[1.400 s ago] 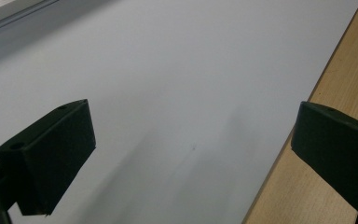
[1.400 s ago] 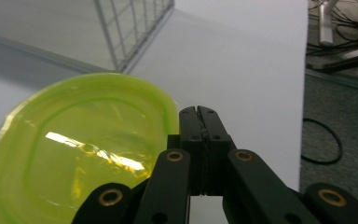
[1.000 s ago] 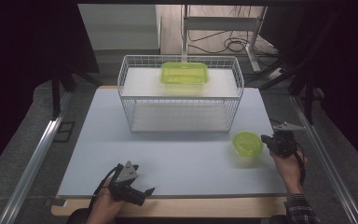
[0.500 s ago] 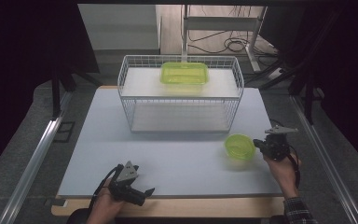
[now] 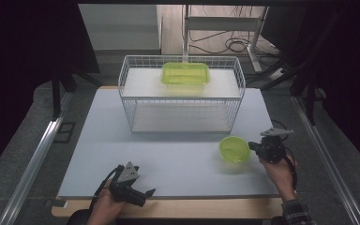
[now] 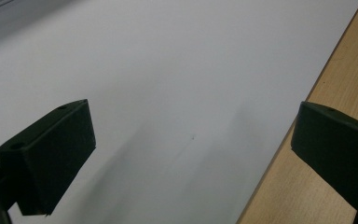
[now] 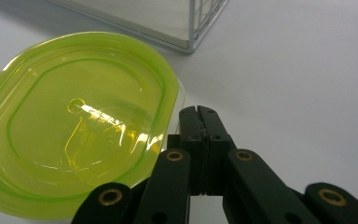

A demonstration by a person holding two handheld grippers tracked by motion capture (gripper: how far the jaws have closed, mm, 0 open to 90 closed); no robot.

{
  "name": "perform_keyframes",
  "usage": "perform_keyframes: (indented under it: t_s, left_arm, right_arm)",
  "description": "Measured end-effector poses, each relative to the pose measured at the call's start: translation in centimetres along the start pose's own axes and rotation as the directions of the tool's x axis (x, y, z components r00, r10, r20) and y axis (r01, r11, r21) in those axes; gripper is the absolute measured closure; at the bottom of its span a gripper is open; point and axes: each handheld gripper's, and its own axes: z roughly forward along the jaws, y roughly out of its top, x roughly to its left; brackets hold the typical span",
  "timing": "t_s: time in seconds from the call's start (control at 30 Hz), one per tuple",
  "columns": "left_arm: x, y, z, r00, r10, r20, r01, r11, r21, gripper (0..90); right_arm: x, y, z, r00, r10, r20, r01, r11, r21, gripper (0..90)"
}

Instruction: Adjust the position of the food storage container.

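- High view, nearest edge first: the left gripper lies low at about 7 o'clock on the white mat, held in the person's left hand, its jaws spread wide with nothing between them.
- Left gripper view: the two black jaws stand far apart over bare mat, and the wooden table edge runs under the jaw at 3 o'clock.
- Right gripper, at about 4 o'clock on the mat, is carried by the right hand; its jaws are pressed fully together, and no thing sits between them.
- Right gripper view: the closed jaw tips sit just beside the rim of the green container, at its 4 o'clock side; whether they touch it I cannot tell.
- That container is translucent lime-green plastic, a rounded oblong with a raised rim, a stepped inner panel and glossy highlights across its top.
- On the mat it rests flat, just to the 9 o'clock side of the right gripper and just in front of the wire basket, off its near right corner.
- Farthest, at 12 o'clock, the white wire basket holds a larger green tub on its upper level.
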Motion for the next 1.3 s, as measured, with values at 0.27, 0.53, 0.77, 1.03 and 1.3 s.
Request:
perform_keyframes:
  t_s: [0.27,0.53,0.77,1.03,1.3]
  left_arm:
    - [0.0,0.0,0.0,1.0,-0.003,-0.002,0.003,1.0,0.001,0.0]
    - [0.0,0.0,0.0,1.0,-0.005,-0.003,0.005,1.0,0.004,0.0]
    - [0.0,0.0,0.1,1.0,-0.004,-0.004,0.004,1.0,0.008,0.0]
    - [0.0,0.0,0.1,1.0,-0.002,-0.005,0.003,0.9999,0.012,0.0]
    - [0.0,0.0,0.2,1.0,-0.001,-0.006,0.001,0.9998,0.019,0.0]
  right_arm:
    - [1.2,0.3,0.4,0.9992,-0.016,-0.037,0.016,1.0,0.004,89.3]
    - [2.5,0.4,0.6,0.996,-0.02,-0.087,0.022,1.0,0.014,89.2]
    - [3.7,0.5,0.9,0.9915,-0.042,-0.123,0.046,0.999,0.026,88.9]
    - [5.3,0.8,1.7,0.986,-0.072,-0.15,0.079,0.996,0.041,88.5]
    - [6.5,0.9,2.6,0.9792,-0.093,-0.18,0.104,0.993,0.051,88.1]
